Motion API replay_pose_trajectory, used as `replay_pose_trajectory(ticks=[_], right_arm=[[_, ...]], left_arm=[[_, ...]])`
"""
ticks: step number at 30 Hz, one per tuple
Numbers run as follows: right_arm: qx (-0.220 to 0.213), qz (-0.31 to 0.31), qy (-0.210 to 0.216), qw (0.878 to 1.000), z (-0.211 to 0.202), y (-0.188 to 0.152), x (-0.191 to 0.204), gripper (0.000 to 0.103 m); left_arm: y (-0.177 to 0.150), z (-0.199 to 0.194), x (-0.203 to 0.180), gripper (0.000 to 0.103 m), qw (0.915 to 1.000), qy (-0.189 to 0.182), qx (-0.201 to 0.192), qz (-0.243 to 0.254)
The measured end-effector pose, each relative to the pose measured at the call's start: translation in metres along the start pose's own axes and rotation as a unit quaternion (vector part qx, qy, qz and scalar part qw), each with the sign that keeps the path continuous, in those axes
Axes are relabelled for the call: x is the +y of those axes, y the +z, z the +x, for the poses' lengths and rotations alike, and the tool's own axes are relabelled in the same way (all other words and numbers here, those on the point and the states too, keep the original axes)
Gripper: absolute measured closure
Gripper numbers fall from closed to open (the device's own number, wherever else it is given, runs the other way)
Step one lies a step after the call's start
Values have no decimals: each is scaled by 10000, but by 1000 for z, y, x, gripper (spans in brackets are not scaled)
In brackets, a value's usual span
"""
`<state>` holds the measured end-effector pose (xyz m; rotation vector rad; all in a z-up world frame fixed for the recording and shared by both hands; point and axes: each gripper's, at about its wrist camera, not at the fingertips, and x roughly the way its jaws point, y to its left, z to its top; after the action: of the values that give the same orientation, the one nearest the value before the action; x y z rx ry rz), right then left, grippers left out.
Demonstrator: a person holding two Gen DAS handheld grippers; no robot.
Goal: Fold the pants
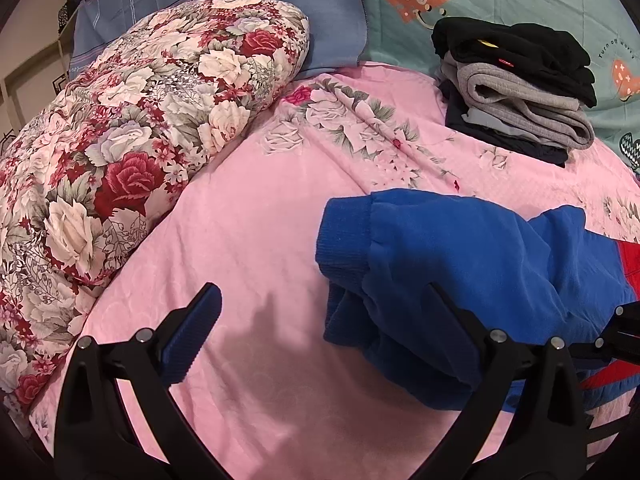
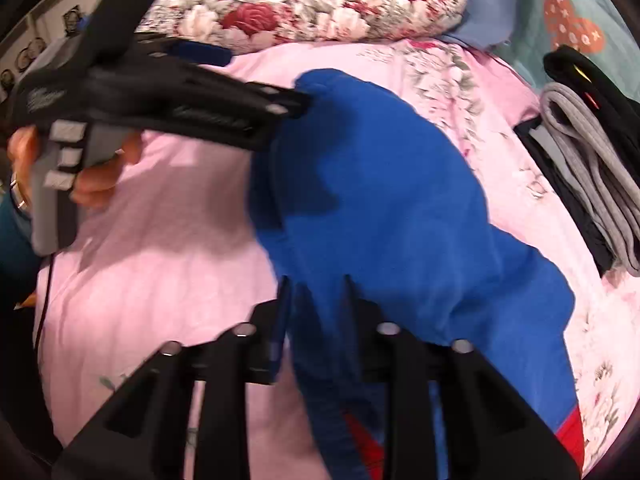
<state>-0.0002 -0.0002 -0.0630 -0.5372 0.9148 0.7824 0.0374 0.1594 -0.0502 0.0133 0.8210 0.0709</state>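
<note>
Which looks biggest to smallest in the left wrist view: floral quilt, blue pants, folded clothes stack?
1. Floral quilt, fills most of the left side.
2. Blue pants, though they lie nearest the camera, which inflates them.
3. Folded clothes stack, farthest away, so likely understated.

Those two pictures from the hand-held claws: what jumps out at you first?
The bright blue pants grab the eye, lying rumpled on the pink bedspread, with the right gripper pinched on their fabric. The left gripper stands wide open beside their cuff. Next come the big rose-patterned quilt rolled up along the left side, and a stack of folded clothes at the far right.
</note>
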Motion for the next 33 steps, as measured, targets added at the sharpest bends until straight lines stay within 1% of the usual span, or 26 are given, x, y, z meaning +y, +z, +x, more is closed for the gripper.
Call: replay_pose_trajectory(ticks=[3, 8, 10, 12, 14, 15, 17, 19, 20, 22, 24, 25, 28, 31, 33], right_arm=[[38, 36, -110, 9999, 4, -1, -3, 69], [56, 127, -98, 9999, 6, -1, -10, 69], [50, 94, -248, 9996, 7, -1, -11, 69], [27, 181, -302, 9994, 7, -1, -15, 71], [-16, 199, -396, 9990, 9, 1, -15, 75], [-15, 173, -395, 9991, 11, 2, -13, 79], [47, 75, -274, 9996, 16, 3, -5, 80], [86, -246, -420, 9988, 18, 3, 6, 80], [108, -277, -470, 9985, 19, 2, 7, 81], [153, -133, -445, 9988, 20, 3, 0, 99], [161, 120, -154, 9997, 15, 7, -13, 99], [142, 126, -108, 9998, 9, 13, -20, 99], [-10, 260, -204, 9995, -11, 36, -48, 99], [-237, 386, -722, 9964, -29, 69, -93, 100], [-330, 548, -1369, 9885, -26, 92, -132, 100]], left_arm=[[0, 0, -1, 2, 10000, 7, -3, 22], [0, 2, 1, 2, 10000, 1, 47, -34], [0, 2, 1, 2, 10000, -7, 46, -32], [0, 2, 0, 2, 10000, -4, 33, -15], [0, 2, -1, 2, 10000, -3, 39, -2], [0, 2, -1, 2, 10000, -2, 42, -3], [0, 3, 0, 2, 10000, 2, 52, -31], [1, 3, 2, 2, 9999, -26, 64, -73], [1, 2, 2, 2, 9999, -37, 61, -85], [0, 0, 3, 2, 9999, -56, 28, -96], [0, -2, 3, 2, 9999, -98, -12, -105], [0, -3, 3, 2, 9998, -134, -38, -106], [1, -5, 4, 2, 9993, -352, -84, -132], [1, -6, 4, 2, 9971, -734, -76, -176], [1, -2, 3, 2, 9954, -942, 36, -190]])
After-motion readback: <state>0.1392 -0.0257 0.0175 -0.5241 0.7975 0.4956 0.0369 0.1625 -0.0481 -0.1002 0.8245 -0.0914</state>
